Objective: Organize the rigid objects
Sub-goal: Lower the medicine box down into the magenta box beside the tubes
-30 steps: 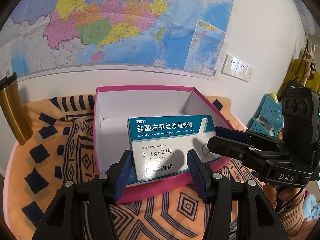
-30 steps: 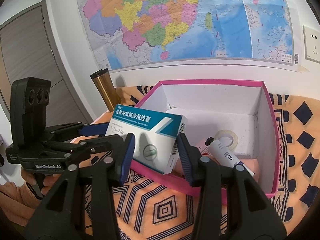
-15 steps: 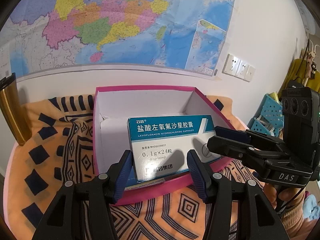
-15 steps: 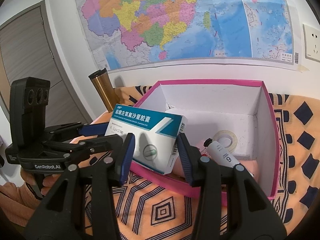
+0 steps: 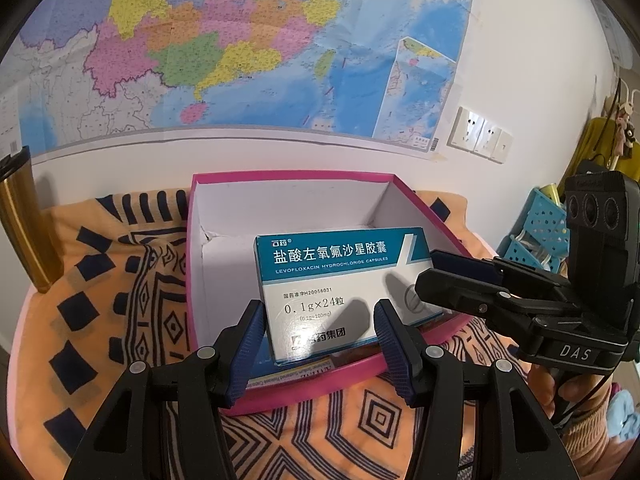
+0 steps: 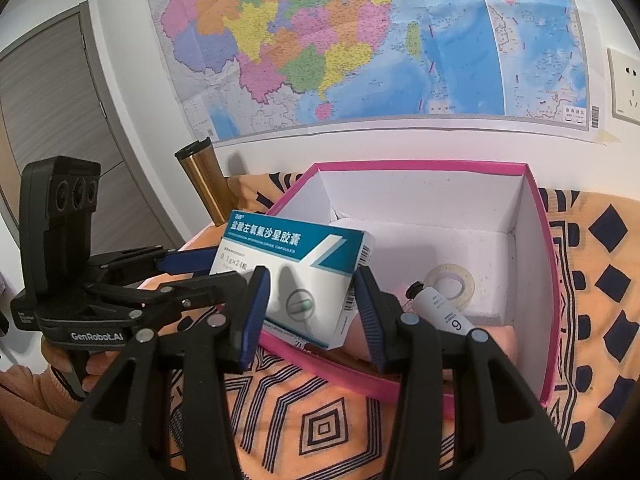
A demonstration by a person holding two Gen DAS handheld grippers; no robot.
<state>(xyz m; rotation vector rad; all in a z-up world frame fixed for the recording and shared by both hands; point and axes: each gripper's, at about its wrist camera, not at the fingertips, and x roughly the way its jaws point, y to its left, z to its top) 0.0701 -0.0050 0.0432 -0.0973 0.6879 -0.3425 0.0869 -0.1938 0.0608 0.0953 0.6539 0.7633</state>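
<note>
Item: left gripper (image 5: 320, 344). We hold it part closed, its blue pads pinching one end of the medicine box (image 5: 340, 288) across the short width.

Item: right gripper (image 6: 308, 312). Likewise part closed, pinching the other end of the same box, by the barcode flap.

Item: medicine box. Teal and white, carried between both grippers, tilted, above the near rim of the pink storage box (image 5: 288, 176) at its near left corner. It is not yet resting on anything, as far as we can tell.

Item: pink storage box. It stands on the patterned orange cloth (image 5: 120, 272), close to the wall. Inside, toward its near right side, we see a white tube (image 6: 440, 308) and a roll of tape (image 6: 450, 282).

Step in hand, as we judge it: placing the medicine box in the storage box.

Next move calls for: carrying it forward past the near rim, lowering it flat onto the free floor left of the tube, then letting both grippers go together.
</note>
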